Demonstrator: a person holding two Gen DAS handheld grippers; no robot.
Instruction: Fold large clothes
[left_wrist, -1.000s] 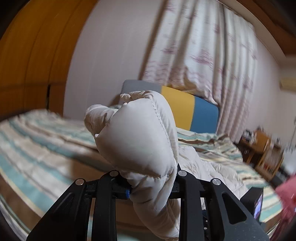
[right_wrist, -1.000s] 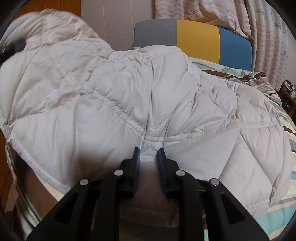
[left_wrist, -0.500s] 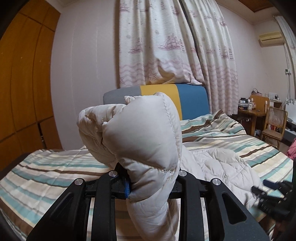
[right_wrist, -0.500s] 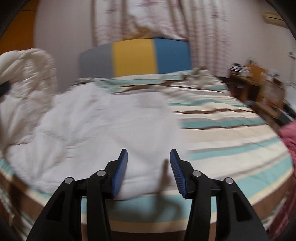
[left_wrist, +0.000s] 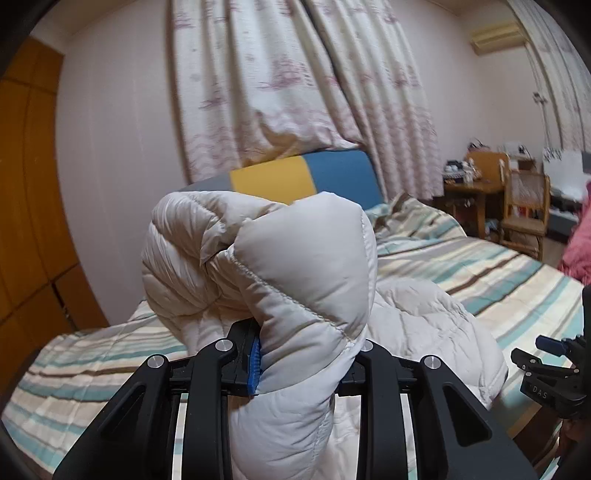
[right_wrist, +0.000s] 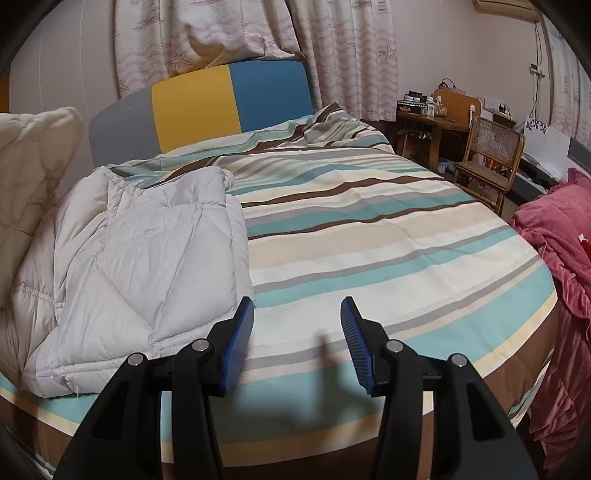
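**Left gripper clamped on quilted coat; right gripper spread over the bed**

While the left gripper (left_wrist: 306, 363) is clamped on a thick bunch of the white quilted coat (left_wrist: 295, 269), the padded cloth bulges up above its fingers and hangs down between the black arms. One blue pad (left_wrist: 254, 363) shows at the left of the bunch; the other is hidden by the fabric. From the held part the coat runs down and to the right onto the striped bedspread (left_wrist: 491, 266), where most of it lies heaped.

The right gripper (right_wrist: 297, 345) has its fingers wide apart with nothing between them, poised above the near edge of the striped bedspread (right_wrist: 369, 236). Just left of its left pad (right_wrist: 238, 345) lies the coat (right_wrist: 147, 266), spread in loose folds on the left part of the bed, its hem at the bed's near edge. At the far left of that view a raised portion of the coat stands up.

Behind the bed is a headboard (right_wrist: 229, 103) in grey, yellow and blue, with patterned curtains (right_wrist: 332, 48) above it. A wooden chair (right_wrist: 487, 155) and a desk (right_wrist: 432, 129) stand to the right, and a pink cloth (right_wrist: 554, 251) hangs beside the bed's right edge.
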